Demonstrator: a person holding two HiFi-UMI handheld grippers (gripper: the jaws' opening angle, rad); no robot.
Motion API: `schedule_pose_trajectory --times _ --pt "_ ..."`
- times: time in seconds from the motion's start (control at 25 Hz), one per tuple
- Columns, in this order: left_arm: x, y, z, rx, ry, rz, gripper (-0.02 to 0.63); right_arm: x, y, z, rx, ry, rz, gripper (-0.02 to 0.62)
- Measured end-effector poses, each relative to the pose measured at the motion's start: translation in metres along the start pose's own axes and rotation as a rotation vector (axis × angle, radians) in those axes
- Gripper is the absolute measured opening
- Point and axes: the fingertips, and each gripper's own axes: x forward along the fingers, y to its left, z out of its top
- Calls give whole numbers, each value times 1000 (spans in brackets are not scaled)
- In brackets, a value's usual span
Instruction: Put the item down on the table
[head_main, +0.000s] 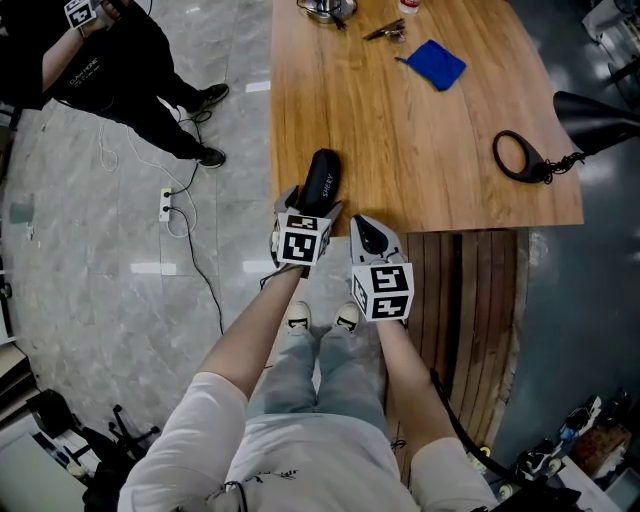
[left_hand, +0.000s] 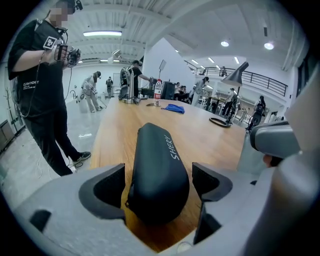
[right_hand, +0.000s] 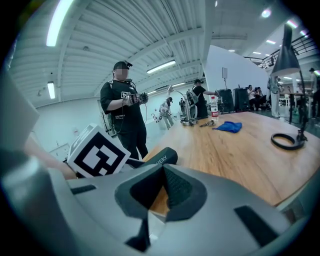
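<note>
My left gripper (left_hand: 160, 181) stands with jaws apart either side of the black hard case (head_main: 320, 178), which lies on the wooden table (head_main: 420, 130) close to its near edge. My right gripper (right_hand: 163, 190) is closed on nothing. Best to back straight off without nudging the case.

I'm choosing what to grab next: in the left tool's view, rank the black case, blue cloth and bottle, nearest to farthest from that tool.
1. Black case: between the left tool's open jaws, at the table's near end.
2. Blue cloth: far up the table, slightly right.
3. Bottle: at the far end, beyond the cloth.
</note>
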Motion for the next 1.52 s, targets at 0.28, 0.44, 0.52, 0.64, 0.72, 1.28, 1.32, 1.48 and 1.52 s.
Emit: schedule_pose_trajectory --times 0.28,0.44,0.52,0.64,0.72,1.28,1.32,1.48,1.52 --pt "-15 8 6 -5 -23 21 407 -3 4 5 -8 -1 2 5" --pt "-48 5 16 -19 -69 22 405 -14 5 9 -6 -1 -2 5" --pt "-73 -2 23 -6 -99 21 403 -25 9 13 0 8 -3 5" --pt "-118 -19 28 42 -135 20 337 -52 26 18 -16 27 0 5" --pt "-148 -30 30 59 -157 20 247 -70 41 25 -30 20 8 5" --pt "-299 -80 15 43 -289 26 6 -157 129 44 -17 -15 69 5" --pt "-305 -78 14 38 -292 35 6 -160 133 44 -24 -12 69 5" --pt "-321 -68 9 25 -310 62 6 -173 141 42 1 -17 73 4" --pt "-323 -66 9 27 -313 67 6 -175 143 41 6 -23 73 3"
